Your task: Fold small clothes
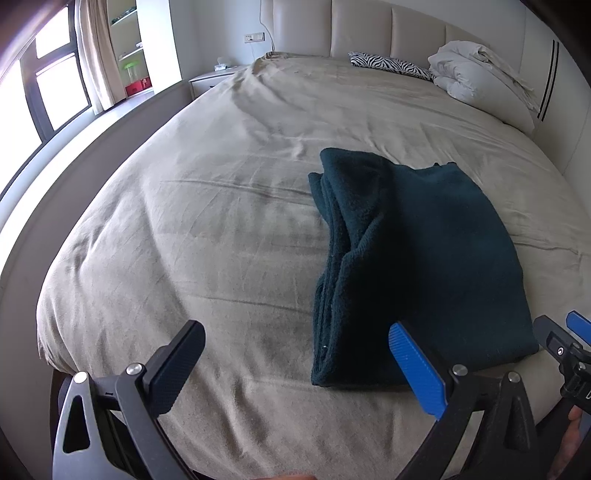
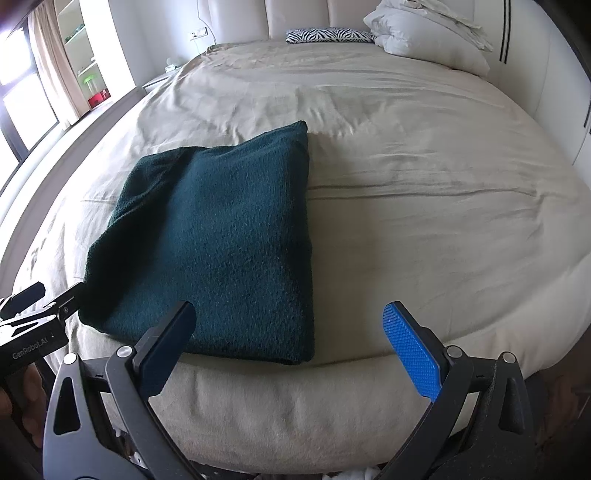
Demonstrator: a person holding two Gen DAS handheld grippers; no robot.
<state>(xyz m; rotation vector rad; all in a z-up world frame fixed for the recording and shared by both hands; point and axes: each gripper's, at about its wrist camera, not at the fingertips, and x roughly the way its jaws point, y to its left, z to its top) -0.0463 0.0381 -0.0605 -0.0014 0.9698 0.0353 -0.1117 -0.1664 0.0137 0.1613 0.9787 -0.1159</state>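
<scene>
Both tools, the left tool (image 1: 295,363) and right tool (image 2: 290,341), hover wide open and empty at the near edge of the bed (image 2: 406,206), where the dark green garment (image 2: 218,236) lies folded; any further fold should pinch matching near corners evenly.

I see a wide beige bed sheet (image 2: 406,206) lying open on both sides of the folded dark green knitted garment (image 2: 221,236), the only thing near the front edge. Both my grippers hover spread apart above that edge, touching nothing. Far back by the padded cream headboard (image 1: 369,33), a zebra-striped pillow (image 1: 391,65) and bundled white duvet (image 1: 476,72) crowd one corner.
</scene>
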